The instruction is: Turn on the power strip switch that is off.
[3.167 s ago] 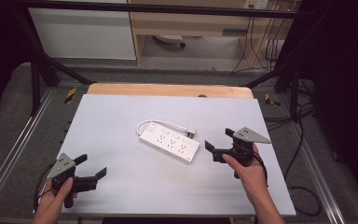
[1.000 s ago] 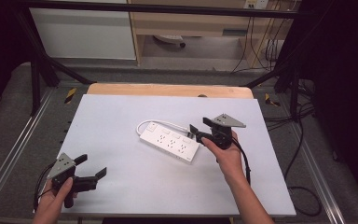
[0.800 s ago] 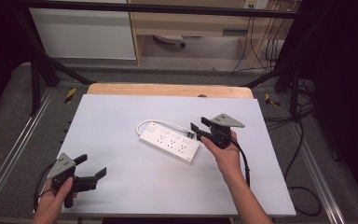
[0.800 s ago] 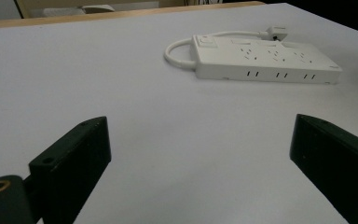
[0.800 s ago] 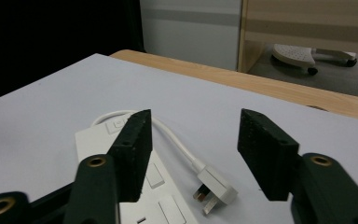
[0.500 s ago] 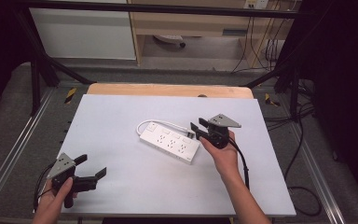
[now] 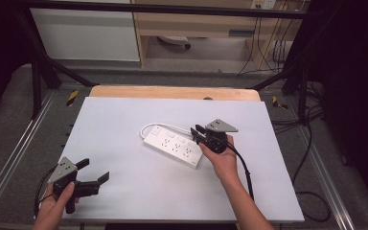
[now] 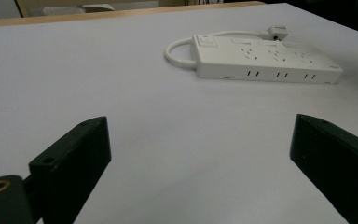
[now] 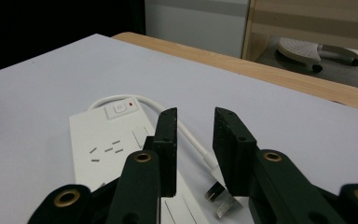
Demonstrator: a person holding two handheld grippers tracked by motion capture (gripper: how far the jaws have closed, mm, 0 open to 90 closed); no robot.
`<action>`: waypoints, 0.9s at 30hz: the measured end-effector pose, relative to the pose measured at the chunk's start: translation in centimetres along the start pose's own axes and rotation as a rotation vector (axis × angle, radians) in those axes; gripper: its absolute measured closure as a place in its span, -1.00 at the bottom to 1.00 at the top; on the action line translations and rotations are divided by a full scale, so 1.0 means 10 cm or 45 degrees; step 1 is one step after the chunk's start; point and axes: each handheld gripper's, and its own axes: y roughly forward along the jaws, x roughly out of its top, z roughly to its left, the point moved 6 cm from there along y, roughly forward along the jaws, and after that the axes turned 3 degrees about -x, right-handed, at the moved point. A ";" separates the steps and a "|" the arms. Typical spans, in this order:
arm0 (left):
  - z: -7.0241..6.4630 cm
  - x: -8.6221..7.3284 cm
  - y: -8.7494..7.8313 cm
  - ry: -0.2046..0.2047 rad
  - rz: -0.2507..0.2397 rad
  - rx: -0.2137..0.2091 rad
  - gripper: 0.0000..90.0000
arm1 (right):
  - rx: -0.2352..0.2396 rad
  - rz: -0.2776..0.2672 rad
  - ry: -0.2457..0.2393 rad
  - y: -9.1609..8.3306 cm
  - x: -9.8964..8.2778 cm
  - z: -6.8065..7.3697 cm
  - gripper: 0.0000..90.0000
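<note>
Since the earliest frame the right gripper [image 7: 199,133] has travelled in from the table's right side to the power strip [image 7: 174,146] – jaws narrowly parted over its plug [image 9: 220,199] and cord. White table [image 7: 124,115], wooden far edge, dark room behind. Left gripper [image 7: 94,172] rests wide open near the front-left corner, well apart from the strip.

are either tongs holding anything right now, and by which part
Nothing is held. The right tongs hang part open over the plug; the left tongs are wide open.
</note>
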 end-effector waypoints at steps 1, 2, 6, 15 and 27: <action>0.00 0.00 0.00 0.001 0.000 0.006 -0.88 | 0.000 0.000 0.000 0.00 0.00 0.00 0.61; 0.01 0.00 0.00 0.002 0.001 0.009 -0.88 | 0.001 -0.001 -0.004 0.01 -0.01 0.01 0.63; 0.01 0.00 0.00 0.000 0.000 0.008 -0.88 | 0.011 0.010 -0.016 0.04 -0.04 0.02 0.71; 0.01 0.00 0.00 -0.003 -0.001 0.003 -0.88 | 0.043 0.012 -0.014 0.08 -0.08 0.07 0.80; 0.02 0.00 -0.01 -0.003 -0.003 0.005 -0.88 | 0.075 0.011 0.001 0.13 -0.14 0.12 0.93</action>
